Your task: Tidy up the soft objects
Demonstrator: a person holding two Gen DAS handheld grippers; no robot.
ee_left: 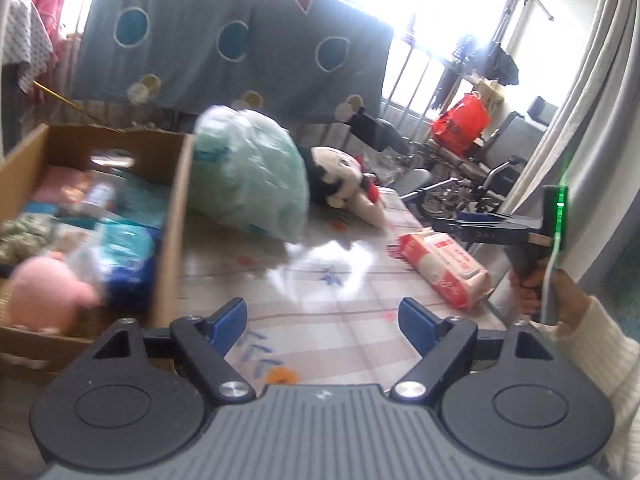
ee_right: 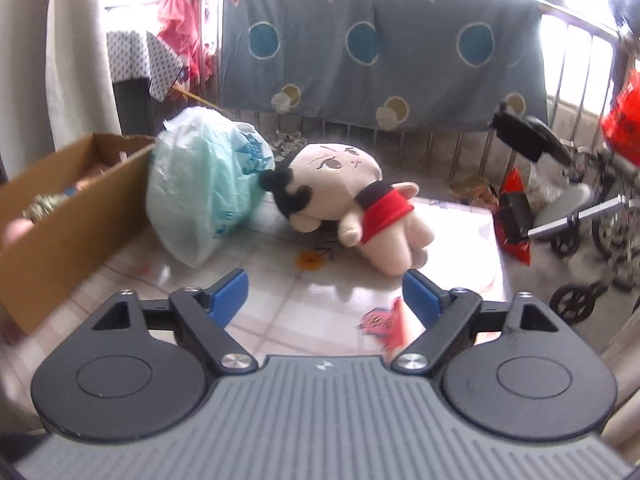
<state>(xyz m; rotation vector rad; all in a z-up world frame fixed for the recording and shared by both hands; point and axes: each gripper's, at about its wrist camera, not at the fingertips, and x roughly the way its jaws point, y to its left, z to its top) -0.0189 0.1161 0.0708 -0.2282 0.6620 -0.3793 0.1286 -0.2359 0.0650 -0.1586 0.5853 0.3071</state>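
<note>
A cardboard box (ee_left: pixel 172 216) at the left holds a pink plush (ee_left: pixel 48 292), a blue pack (ee_left: pixel 128 252) and other soft items. A pale green plastic bag (ee_left: pixel 248 176) leans against the box's side. Behind it lies a doll (ee_right: pixel 352 196) with black hair and a red top. A red and white tissue pack (ee_left: pixel 444 268) lies at the table's right. My left gripper (ee_left: pixel 324 320) hangs open over the bare tablecloth, nothing between its fingers. My right gripper (ee_right: pixel 326 292) is open and empty, in front of the doll; a hand (ee_left: pixel 532 284) holds it by the tissue pack.
A blue-grey blanket (ee_right: pixel 380 52) with circles hangs over the railing behind the table. A wheelchair (ee_right: pixel 592 216) and a red bag (ee_left: pixel 460 124) stand at the right. A pale curtain (ee_left: pixel 580 120) hangs at the far right. The table's right edge (ee_right: pixel 500 240) is near the doll.
</note>
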